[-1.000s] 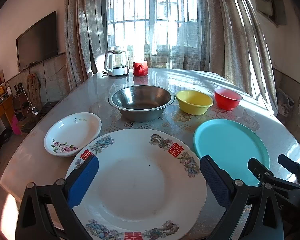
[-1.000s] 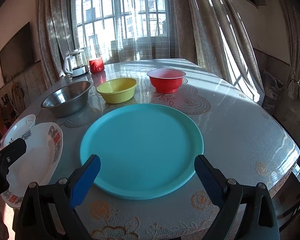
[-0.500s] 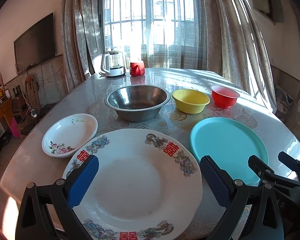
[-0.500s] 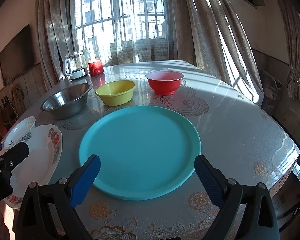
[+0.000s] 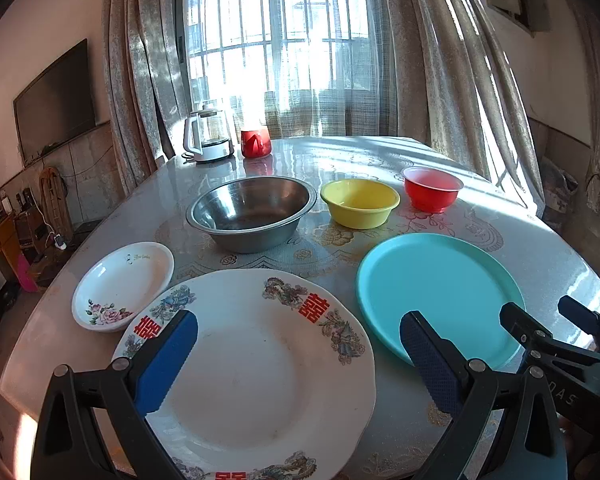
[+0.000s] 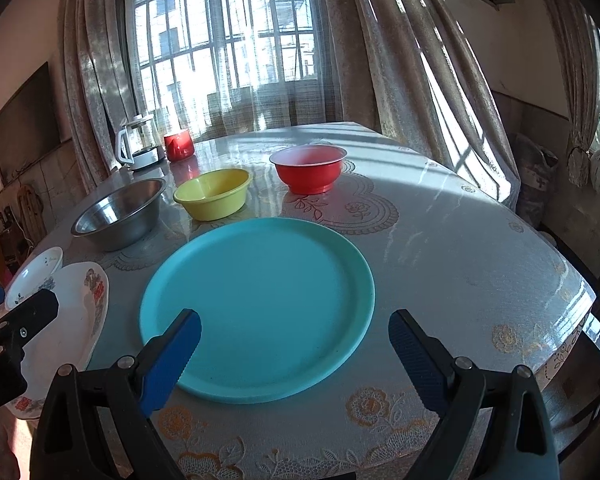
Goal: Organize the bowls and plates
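Table [image 5: 540,248]: round, glossy, clear cover over lace-pattern cloth w/ floral motifs; sun glare at 1-2 o'clock.
L gripper [image 5: 298,350]: black frame, 2 blue ribbed pads, spread wide, holding nothing; hangs over near edge of big plate.
R gripper [image 6: 294,346]: same build, pads spread wide, empty; hangs over near rim of teal plate.
Big plate [image 5: 260,380]: white ceramic, scalloped rim, dragon/phoenix prints + red double-happiness marks; at 6 o'clock in left wrist view.
Small dish [image 5: 122,284]: white ceramic, shallow, pink rose print; at 9 o'clock of big plate, rims just beside or touching, can't tell.
Teal plate [image 6: 256,304]: matte plastic, round, flat, low raised rim; at 3 o'clock of big plate, apart from it.
Steel bowl [image 5: 252,212]: shiny metal, deep, rolled rim; at 12 o'clock of big plate.
Yellow bowl [image 5: 360,202]: plastic, round, smooth; just beside steel bowl, at its 3 o'clock.
Red bowl [image 5: 432,188]: plastic, pale inside, thin lip; at 3 o'clock of yellow bowl, small gap.
Kettle [image 5: 208,138]: clear glass body, white handle + base; far edge, 11 o'clock.
Red cup [image 5: 255,142]: glossy, next to kettle.
Curtains [image 5: 452,60]: pale, textured, heavy folds framing barred window.
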Demonstrator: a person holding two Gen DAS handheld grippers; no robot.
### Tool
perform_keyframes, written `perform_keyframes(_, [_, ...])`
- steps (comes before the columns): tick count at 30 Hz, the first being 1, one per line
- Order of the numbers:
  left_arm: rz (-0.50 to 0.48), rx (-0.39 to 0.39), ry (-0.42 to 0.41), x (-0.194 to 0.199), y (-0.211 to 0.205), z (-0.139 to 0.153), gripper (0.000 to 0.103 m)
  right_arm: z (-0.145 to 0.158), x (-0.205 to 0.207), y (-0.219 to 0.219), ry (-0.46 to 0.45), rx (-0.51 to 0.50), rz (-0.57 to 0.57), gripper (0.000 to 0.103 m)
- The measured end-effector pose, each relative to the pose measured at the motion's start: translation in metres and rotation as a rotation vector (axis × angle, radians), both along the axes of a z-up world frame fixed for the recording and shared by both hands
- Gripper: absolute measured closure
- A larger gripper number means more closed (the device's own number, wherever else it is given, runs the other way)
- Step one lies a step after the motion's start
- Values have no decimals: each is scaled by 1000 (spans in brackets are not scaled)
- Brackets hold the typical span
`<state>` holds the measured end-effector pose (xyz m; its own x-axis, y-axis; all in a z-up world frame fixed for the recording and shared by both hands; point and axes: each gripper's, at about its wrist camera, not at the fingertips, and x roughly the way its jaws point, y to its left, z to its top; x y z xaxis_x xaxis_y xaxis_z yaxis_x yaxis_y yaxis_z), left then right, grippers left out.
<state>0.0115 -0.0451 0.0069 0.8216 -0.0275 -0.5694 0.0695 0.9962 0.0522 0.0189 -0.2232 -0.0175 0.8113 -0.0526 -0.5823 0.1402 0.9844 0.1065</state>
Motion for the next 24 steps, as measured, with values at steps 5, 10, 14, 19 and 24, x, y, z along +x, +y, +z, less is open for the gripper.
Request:
perform_keyframes(5, [-37,9,14,5,-8,2,8,-2,1,-12,9,19,-25,7])
perform_keyframes(10, [-126,-28,86,20,-11,1,39,-5,3,-24,26,55,-39,7])
perform_keyframes(14, [-198,-102,184,40,-13,-2,67,-9,4,-37,38,99,-54,9])
perform_keyframes(19, [-248,-60,183,56,-29,2,77,-14,6,-47,51,115,-66,21])
perform_keyframes(24, [-268,14,243,84,-43,-6,85,-23,16,-53,92,123,-66,45])
